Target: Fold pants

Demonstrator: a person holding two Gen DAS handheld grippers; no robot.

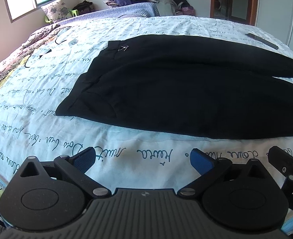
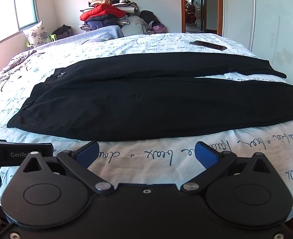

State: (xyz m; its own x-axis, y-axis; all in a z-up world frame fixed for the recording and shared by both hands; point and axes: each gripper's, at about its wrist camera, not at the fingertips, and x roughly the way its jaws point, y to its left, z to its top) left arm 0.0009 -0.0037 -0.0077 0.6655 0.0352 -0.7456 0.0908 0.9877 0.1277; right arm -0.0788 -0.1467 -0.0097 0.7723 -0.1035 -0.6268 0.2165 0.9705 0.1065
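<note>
Black pants (image 1: 176, 91) lie flat across the bed, waistband to the left and both legs running to the right. The right wrist view shows the pants (image 2: 146, 103) whole, with a narrow gap between the two leg ends at the right. My left gripper (image 1: 142, 159) is open above the sheet, just short of the pants' near edge, nothing between its blue pads. My right gripper (image 2: 146, 153) is open too, close to the same near edge, holding nothing. Part of the right gripper's body (image 1: 288, 167) shows at the right of the left wrist view.
The bed (image 1: 46, 103) wears a white sheet with script print. A dark phone (image 2: 207, 45) lies beyond the far leg. Piled clothes (image 2: 106, 14) and pillows stand at the bed's far end. A window is at the left, a doorway (image 2: 194, 6) behind.
</note>
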